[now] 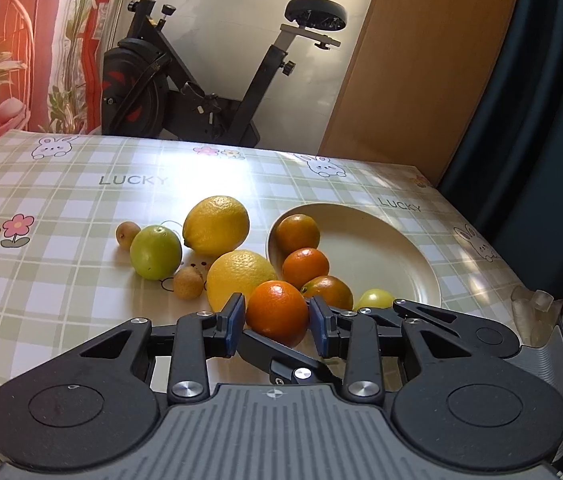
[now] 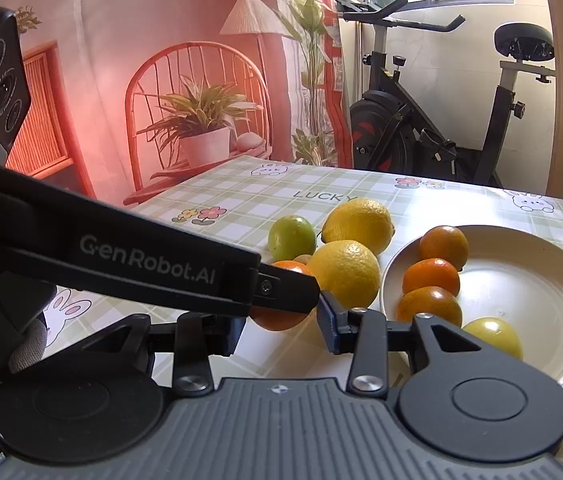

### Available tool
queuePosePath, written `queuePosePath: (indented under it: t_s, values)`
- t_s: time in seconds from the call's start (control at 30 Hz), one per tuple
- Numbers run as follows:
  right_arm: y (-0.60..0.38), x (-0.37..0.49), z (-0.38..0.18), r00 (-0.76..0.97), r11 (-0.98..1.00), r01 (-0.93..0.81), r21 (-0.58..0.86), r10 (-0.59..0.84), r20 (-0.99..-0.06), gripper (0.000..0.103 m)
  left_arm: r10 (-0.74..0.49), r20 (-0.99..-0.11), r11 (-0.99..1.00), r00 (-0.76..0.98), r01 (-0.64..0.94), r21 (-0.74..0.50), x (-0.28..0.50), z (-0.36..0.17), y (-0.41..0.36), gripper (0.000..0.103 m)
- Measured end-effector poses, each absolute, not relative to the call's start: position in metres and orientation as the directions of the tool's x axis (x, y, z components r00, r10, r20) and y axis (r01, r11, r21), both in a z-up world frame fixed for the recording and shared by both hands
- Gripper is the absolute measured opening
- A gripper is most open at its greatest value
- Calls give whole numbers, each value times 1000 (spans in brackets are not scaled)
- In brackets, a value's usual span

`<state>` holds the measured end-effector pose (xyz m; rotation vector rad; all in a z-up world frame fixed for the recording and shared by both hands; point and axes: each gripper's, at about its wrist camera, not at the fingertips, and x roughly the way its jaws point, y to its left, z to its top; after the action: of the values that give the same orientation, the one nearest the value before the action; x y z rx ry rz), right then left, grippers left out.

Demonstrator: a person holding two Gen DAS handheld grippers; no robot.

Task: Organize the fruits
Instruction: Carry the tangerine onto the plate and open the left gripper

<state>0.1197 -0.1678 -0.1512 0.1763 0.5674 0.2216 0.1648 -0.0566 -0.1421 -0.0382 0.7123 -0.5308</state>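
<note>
Orange (image 1: 277, 312) clamped between pads of left gripper (image 1: 276, 322), just beside nearer lemon (image 1: 240, 278), at near-left rim of plate (image 1: 381, 240). Whether orange is clear of tablecloth (image 1: 81, 200) cannot be told. Three more oranges (image 1: 305, 267) and one yellow-green fruit (image 1: 375, 300) seen on plate. Second lemon (image 1: 216, 224), green fruit (image 1: 155, 252) and two small brown fruits (image 1: 188, 285) left on cloth beside plate. Right gripper (image 2: 281, 330) crossed by left gripper; one finger hidden, fingers narrowly apart, grip cannot be told.
</note>
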Motion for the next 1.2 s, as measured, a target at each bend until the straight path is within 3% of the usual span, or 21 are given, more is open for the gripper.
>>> queuePosePath:
  t_s: [0.4, 0.8, 1.2]
  values:
    - [-231, 108, -139, 881, 955, -18, 297, 156, -447, 41, -514, -624, 813, 589, 567, -133, 187, -132, -127, 37]
    - [-293, 138, -162, 862, 937, 83, 339, 103, -496, 41, -508, -681, 798, 527, 587, -141, 238, -153, -176, 37]
    - [-306, 155, -179, 833, 907, 89, 412, 160, -531, 42, -471, -716, 809, 514, 576, -119, 248, -162, -182, 37]
